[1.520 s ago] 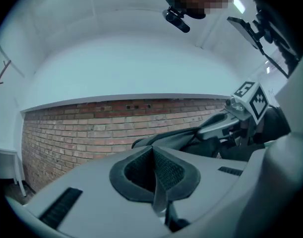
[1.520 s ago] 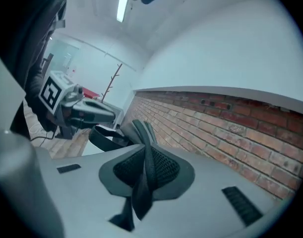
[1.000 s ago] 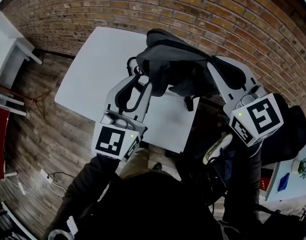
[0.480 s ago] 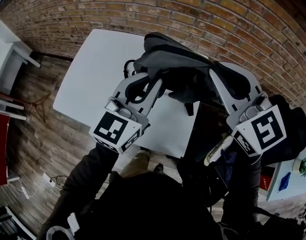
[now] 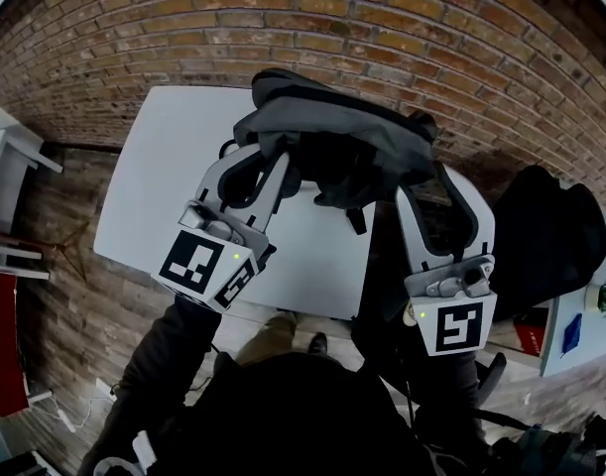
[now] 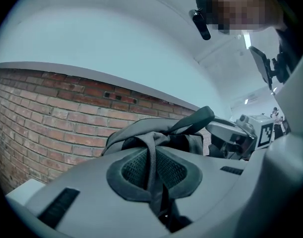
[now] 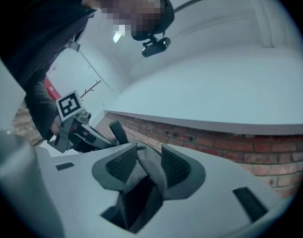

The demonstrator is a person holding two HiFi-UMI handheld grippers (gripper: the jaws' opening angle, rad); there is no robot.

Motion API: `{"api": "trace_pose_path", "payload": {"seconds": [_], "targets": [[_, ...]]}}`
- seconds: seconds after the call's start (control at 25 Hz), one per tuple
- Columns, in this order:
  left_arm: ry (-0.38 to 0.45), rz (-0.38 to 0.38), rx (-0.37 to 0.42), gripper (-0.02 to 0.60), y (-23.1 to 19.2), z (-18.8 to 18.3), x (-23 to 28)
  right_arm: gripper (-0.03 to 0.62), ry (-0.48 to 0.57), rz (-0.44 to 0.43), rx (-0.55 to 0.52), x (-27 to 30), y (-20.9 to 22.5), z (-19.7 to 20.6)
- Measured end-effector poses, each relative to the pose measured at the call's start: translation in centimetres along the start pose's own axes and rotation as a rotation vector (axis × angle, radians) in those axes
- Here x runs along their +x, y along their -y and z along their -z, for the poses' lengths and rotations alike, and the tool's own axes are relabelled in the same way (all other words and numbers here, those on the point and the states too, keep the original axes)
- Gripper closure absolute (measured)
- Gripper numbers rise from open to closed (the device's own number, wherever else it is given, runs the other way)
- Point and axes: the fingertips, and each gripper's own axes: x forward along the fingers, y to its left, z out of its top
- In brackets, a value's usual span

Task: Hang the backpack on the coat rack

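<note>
Hidden: backpack (image 5: 332, 132) underside.
Left gripper (image 6: 152, 175): closing, pinching the strap (image 6: 151, 152).
Right gripper (image 7: 144, 165): opening, backpack fold loose between jaws.
Surface: white table (image 5: 159, 177).
Room: brick wall (image 5: 382, 18), wood floor (image 5: 55, 296).

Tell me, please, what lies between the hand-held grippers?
Head view: the backpack. The left hand-held gripper is closing on its strap; the right hand-held gripper is opening around fabric.

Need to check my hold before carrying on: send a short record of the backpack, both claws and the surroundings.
load: dark grey fabric backpack, held up over white table
left claw: jaws closing, pads on thin grey webbing strap
right claw: jaws opening, fold of backpack fabric between the pads
behind: red brick wall
coat rack: not in view
</note>
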Motion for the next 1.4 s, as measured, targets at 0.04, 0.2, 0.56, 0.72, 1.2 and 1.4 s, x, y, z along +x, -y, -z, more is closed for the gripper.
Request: {"api": "trace_pose_path", "payload": {"seconds": [0.04,0.2,0.56,0.72,1.2,1.4], "targets": [[0.000,0.001,0.003,0.538,-0.1,-0.1,0.1,0.439,-0.010,0.010,-0.054,-0.4,-0.6,0.1],[0.002,0.003,0.012,0.538,-0.1,-0.2,0.4,0.439,-0.047,0.022,-0.292,0.8,-2.9,0.7],[-0.002,0.009,0.026,0.538,0.3,-0.3,0.8,0.448,-0.069,0.059,-0.421,4.5,-3.3,2.1],[0.014,-0.003,0.029,0.538,0.0,-0.5,0.6,0.563,-0.081,0.028,-0.290,5.0,-3.0,2.5],[0.129,-0.104,0.089,0.541,1.8,-6.0,-5.4,0.572,0.020,-0.091,0.024,3.9,-3.1,-4.6],[0.133,-0.217,0.101,0.541,4.3,-7.1,-11.3,0.572,0.066,-0.194,0.088,0.9,-6.2,-8.0]]}}
